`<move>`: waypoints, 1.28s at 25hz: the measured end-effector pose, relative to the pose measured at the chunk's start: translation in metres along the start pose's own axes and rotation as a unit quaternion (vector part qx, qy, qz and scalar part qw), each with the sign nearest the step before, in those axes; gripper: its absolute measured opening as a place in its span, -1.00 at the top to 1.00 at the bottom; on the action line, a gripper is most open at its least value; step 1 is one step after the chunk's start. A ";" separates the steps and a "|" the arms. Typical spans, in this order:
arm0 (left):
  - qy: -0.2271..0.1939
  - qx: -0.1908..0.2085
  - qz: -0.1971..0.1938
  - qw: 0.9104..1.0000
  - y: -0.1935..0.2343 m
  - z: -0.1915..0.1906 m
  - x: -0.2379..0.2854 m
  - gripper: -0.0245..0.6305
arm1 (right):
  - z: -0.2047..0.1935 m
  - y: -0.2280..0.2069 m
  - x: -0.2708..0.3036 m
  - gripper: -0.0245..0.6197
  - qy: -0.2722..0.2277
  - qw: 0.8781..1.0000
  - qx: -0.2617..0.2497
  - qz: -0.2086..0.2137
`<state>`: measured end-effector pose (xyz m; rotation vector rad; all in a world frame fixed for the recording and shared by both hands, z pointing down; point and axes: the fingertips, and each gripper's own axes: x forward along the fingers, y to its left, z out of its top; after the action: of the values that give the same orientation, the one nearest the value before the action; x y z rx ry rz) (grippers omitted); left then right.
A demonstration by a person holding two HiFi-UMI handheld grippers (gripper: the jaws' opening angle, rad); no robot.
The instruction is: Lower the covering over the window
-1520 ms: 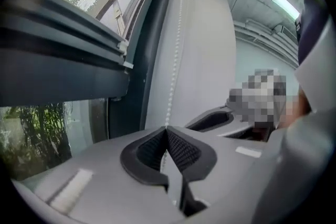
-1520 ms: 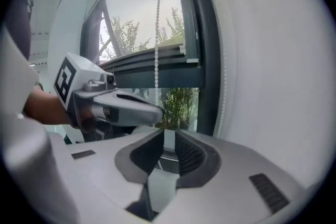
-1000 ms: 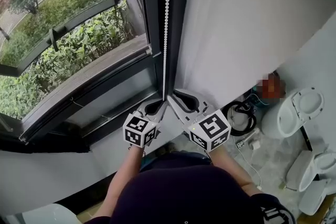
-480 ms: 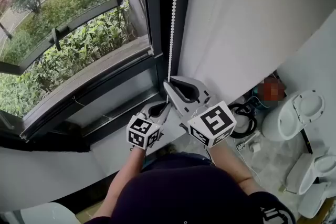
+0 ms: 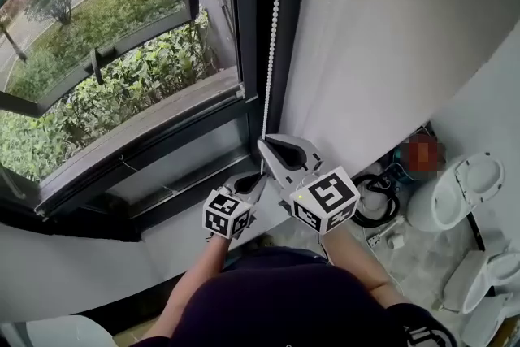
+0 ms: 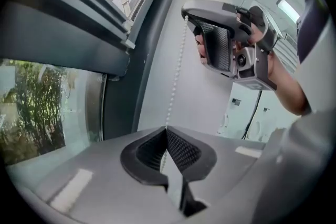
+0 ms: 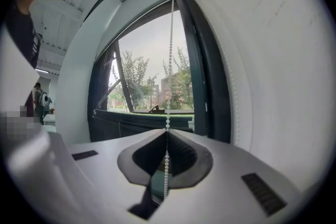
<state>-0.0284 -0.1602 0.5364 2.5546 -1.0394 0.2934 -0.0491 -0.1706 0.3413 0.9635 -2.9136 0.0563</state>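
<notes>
Centre frame, beside the window: bead chain, pinched by right gripper above and left gripper just below, both clamped on it; glass uncovered, lowering seemingly barely begun.

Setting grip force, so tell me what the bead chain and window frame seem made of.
Bead chain: probably plastic, white and matte; small uniform round beads strung closely.
Window frame: likely painted metal, dark satin; straight, sharp-edged profiles.
</notes>
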 end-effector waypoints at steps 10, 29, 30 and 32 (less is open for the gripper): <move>0.068 -0.019 -0.008 0.997 0.009 -0.067 0.017 0.89 | -0.065 0.003 0.015 0.88 0.077 0.997 -0.009 0.007; 0.046 -0.038 0.019 0.998 0.014 -0.056 -0.008 0.52 | -0.107 -0.003 0.022 0.88 0.117 0.993 0.001 0.010; 0.023 -0.032 0.024 0.999 0.015 -0.038 -0.016 0.52 | -0.107 -0.004 0.022 0.88 0.116 0.993 0.002 0.009; -0.016 -0.008 0.037 0.999 0.018 -0.003 -0.032 0.52 | -0.107 -0.006 0.022 0.88 0.114 0.994 0.001 0.007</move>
<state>-0.0638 -0.1505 0.5328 2.5189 -1.1449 0.2640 -0.0566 -0.1822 0.4494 0.8740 -2.7124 0.1584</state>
